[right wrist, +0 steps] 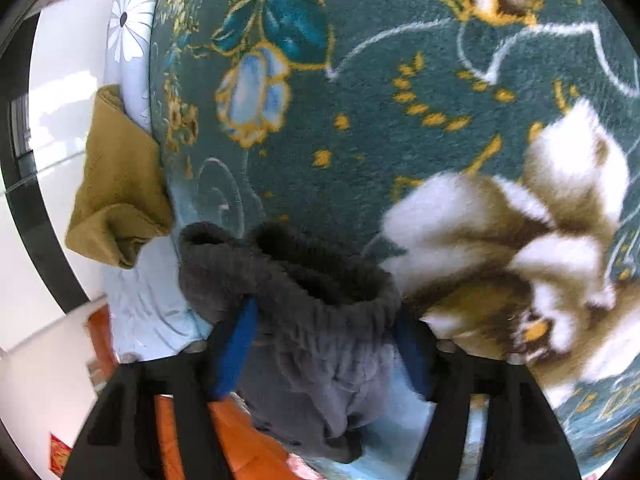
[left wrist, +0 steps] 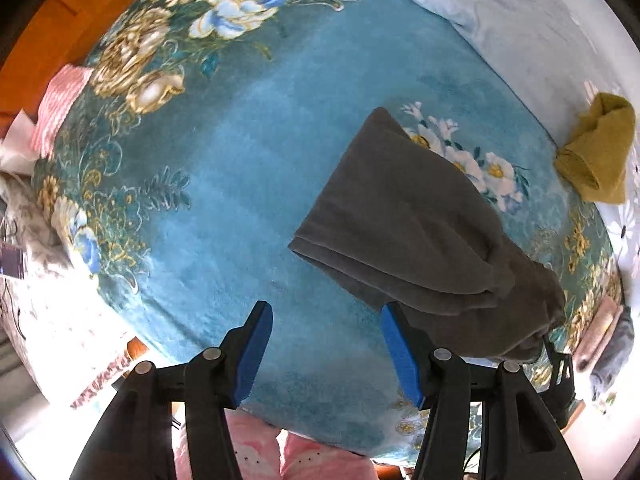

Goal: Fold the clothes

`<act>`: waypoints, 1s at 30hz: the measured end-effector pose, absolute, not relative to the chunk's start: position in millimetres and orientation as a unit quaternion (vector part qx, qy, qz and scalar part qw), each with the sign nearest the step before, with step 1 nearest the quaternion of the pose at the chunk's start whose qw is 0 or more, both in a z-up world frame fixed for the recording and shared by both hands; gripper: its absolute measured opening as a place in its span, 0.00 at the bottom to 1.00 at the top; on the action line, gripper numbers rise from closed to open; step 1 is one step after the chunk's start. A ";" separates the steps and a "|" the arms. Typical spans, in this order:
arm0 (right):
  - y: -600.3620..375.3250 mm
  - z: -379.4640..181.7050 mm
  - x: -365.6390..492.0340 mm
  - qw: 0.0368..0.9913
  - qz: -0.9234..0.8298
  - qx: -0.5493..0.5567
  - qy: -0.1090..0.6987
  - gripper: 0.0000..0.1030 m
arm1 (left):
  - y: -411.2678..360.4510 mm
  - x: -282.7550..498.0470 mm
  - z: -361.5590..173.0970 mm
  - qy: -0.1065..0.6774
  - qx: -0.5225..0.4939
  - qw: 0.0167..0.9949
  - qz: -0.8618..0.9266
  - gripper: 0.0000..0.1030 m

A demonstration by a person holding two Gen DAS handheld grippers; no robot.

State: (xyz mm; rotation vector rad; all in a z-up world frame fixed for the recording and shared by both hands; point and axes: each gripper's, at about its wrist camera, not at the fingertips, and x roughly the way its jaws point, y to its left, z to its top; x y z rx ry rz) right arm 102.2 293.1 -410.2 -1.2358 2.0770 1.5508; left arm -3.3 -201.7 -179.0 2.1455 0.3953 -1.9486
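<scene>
Left wrist view shows the grey garment [left wrist: 404, 216] at right of centre on the blanket [left wrist: 248, 184], folded partly. Left gripper [left wrist: 326, 354] jaws stand apart, empty. Right gripper [right wrist: 324, 344] jaws clamp its waistband; more folds seem left.

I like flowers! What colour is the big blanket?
Teal blanket with gold, white and blue flowers; left wrist view shows it best.

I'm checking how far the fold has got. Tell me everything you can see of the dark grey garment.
The dark grey garment looks like soft fleece, with a gathered, elastic-looking band bunched at one end. It lies folded in layers on the teal floral blanket, its far end flat, its near end lifted and drooping. The right gripper has the bunched end between its fingers. The left gripper is open beside it, its pad close to the edge.
</scene>
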 end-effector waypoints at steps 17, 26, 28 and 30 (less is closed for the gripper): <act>217.2 -239.1 91.1 0.073 0.712 -0.456 0.530 0.30 | -264.0 -6.0 -183.9 0.196 0.725 0.056 -0.658 0.59; 35.7 -143.6 40.0 -0.030 0.797 -0.523 0.298 0.29 | -336.6 6.0 -199.1 0.266 0.712 0.056 -0.648 0.59; -10.5 -141.0 22.2 -0.050 0.803 -0.544 0.239 0.29 | -354.7 5.1 -205.3 0.285 0.710 0.062 -0.641 0.59; -50.4 -153.7 5.8 -0.061 0.797 -0.570 0.190 0.29 | -373.3 -2.7 -210.9 0.302 0.708 0.067 -0.635 0.59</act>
